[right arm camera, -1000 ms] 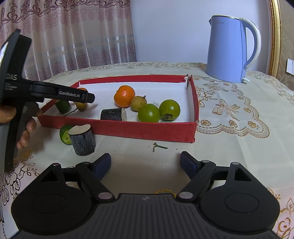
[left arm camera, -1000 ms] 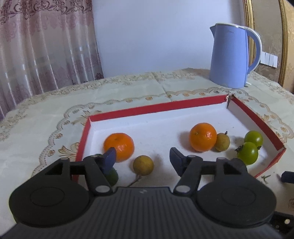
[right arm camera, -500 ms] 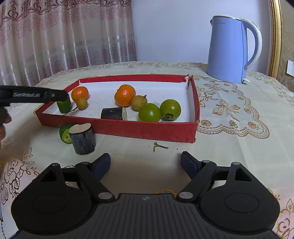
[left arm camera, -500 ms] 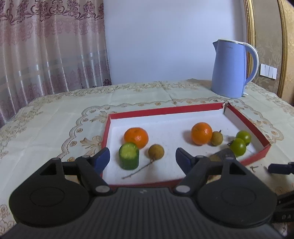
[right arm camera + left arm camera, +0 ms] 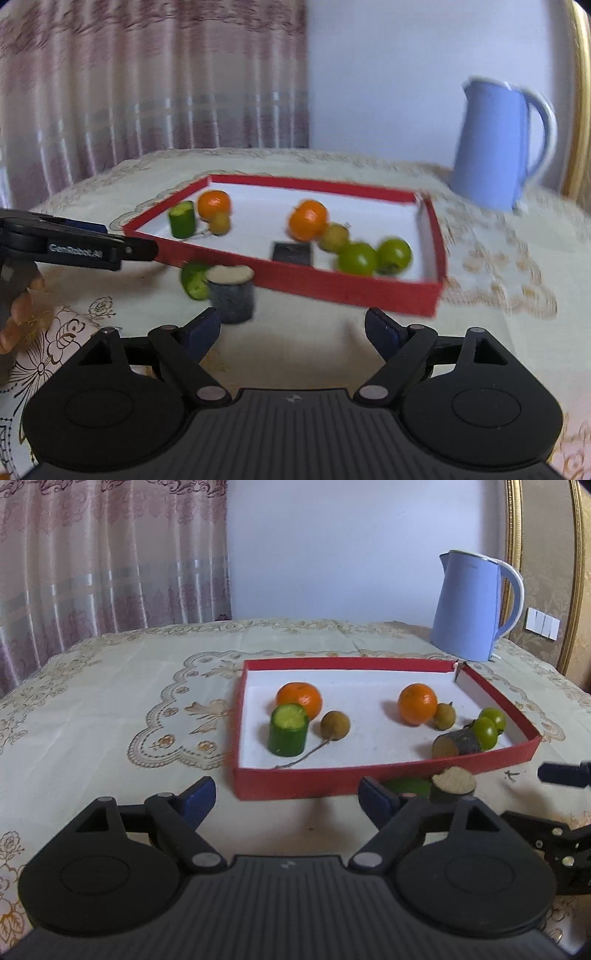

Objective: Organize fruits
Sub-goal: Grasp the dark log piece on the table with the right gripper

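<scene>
Two oranges (image 5: 299,699) (image 5: 417,703), two brown longans (image 5: 335,725) (image 5: 444,715), two green fruits (image 5: 488,726), an upright cucumber piece (image 5: 288,730) and a dark cylinder (image 5: 457,743) lying on its side were recorded inside the red tray (image 5: 369,775). The cucumber piece was seen just in front of the left orange, with one longan beside it. The green fruits were grouped at the tray's right end, next to the dark cylinder. Outside the tray, against its near wall, a green slice (image 5: 194,280) and an upright dark stub (image 5: 231,293) were noted on the tablecloth (image 5: 110,716). The left gripper (image 5: 286,794) was held short of the tray, its jaws opening, nothing between them. The right gripper (image 5: 291,328) was likewise opening and empty; its view was blurred. A blue kettle (image 5: 472,607) was observed behind the tray, a curtain (image 5: 110,554) at the back left.
</scene>
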### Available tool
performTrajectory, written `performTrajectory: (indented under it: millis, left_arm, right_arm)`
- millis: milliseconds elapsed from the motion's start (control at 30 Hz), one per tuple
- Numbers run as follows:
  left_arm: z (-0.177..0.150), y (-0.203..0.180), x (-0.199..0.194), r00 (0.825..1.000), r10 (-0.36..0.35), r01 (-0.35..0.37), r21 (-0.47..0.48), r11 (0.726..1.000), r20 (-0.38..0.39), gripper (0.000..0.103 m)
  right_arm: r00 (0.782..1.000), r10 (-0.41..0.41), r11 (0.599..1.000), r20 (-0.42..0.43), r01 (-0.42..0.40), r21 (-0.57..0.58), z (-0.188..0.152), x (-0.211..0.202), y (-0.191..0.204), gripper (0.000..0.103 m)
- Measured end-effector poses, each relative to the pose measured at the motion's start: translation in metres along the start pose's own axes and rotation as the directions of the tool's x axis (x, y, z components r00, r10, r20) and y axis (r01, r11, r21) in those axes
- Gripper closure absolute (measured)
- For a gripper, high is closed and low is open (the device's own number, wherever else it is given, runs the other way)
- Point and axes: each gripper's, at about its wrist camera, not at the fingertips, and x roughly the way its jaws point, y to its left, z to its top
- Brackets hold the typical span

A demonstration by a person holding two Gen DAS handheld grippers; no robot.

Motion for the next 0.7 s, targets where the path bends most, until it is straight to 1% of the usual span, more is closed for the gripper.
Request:
performTrajectory:
  millis: [67,167,200,267,333,400,433,467,700]
  left_arm:
    - [-0.002,0.005,0.0,1.0,0.002,-0.002,-0.015,1.0,-0.005,0.019]
    - [-0.005,0.01,-0.001,1.0,0.002,-0.003,-0.033,0.999,-0.013,0.019]
    - [-0.005,0.012,-0.001,1.0,0.005,-0.005,-0.036,0.999,-0.013,0.019]
    - [-0.006,0.015,-0.001,1.0,0.006,-0.007,-0.042,0.999,-0.014,0.019]
    - [-0.007,0.017,0.0,1.0,0.006,-0.007,-0.049,0.999,-0.016,0.019]
    - [-0.007,0.018,0.001,1.0,0.001,-0.002,-0.054,0.999,-0.02,0.019]
    - [-0.007,0.018,0.002,1.0,0.0,-0.001,-0.054,0.999,-0.021,0.019]
    - [-0.008,0.018,0.003,1.0,0.0,-0.002,-0.053,0.999,-0.023,0.019]
    - [-0.01,0.022,0.006,0.999,0.001,-0.003,-0.064,0.998,-0.033,0.019]
  right_arm:
    - [1.0,0.013,1.0,-0.003,-0.013,-0.014,0.004,0.006,0.007,0.018]
    - [1.0,0.026,1.0,-0.013,-0.026,-0.004,0.006,0.016,0.011,0.018]
    - [0.999,0.03,1.0,-0.019,-0.03,-0.005,0.007,0.02,0.012,0.02]
    - [0.999,0.026,1.0,-0.022,-0.026,-0.008,0.007,0.023,0.014,0.023]
    - [1.0,0.017,1.0,-0.022,-0.017,-0.008,0.007,0.025,0.016,0.024]
    - [1.0,0.007,1.0,-0.025,-0.008,-0.015,0.008,0.027,0.019,0.028]
    - [1.0,-0.003,1.0,-0.028,0.002,-0.02,0.008,0.028,0.02,0.033]
    - [1.0,-0.009,1.0,-0.03,0.008,-0.021,0.008,0.029,0.021,0.034]
    - [0.999,-0.003,0.999,-0.038,0.002,-0.032,0.012,0.038,0.03,0.036]
